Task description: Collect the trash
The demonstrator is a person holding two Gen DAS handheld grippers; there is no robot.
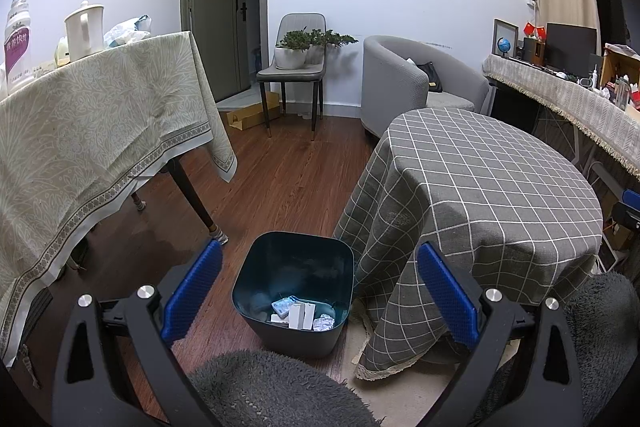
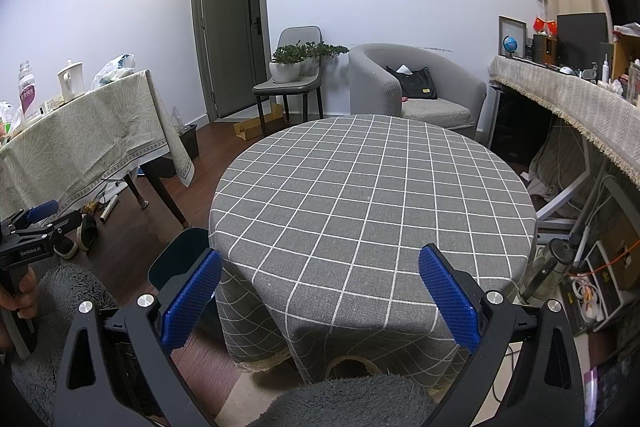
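Note:
A dark teal bin (image 1: 294, 291) stands on the wood floor beside the round table (image 1: 480, 195). Inside it lies trash (image 1: 302, 315): white boxes, a blister pack and crumpled paper. My left gripper (image 1: 320, 287) hovers open above and in front of the bin, blue pads wide apart, nothing between them. In the right wrist view my right gripper (image 2: 320, 291) is open over the near edge of the checked tablecloth (image 2: 372, 195), holding nothing. The bin's rim (image 2: 180, 259) shows at the lower left, and the left gripper (image 2: 34, 223) in a hand at the far left.
A cloth-covered table (image 1: 92, 131) with a bottle (image 1: 18, 43) and a kettle (image 1: 84, 31) stands on the left. A chair with potted plants (image 1: 296, 63), a grey armchair (image 1: 416, 83) and a cluttered desk (image 1: 568, 87) line the back. Shoes (image 2: 80, 235) lie on the floor.

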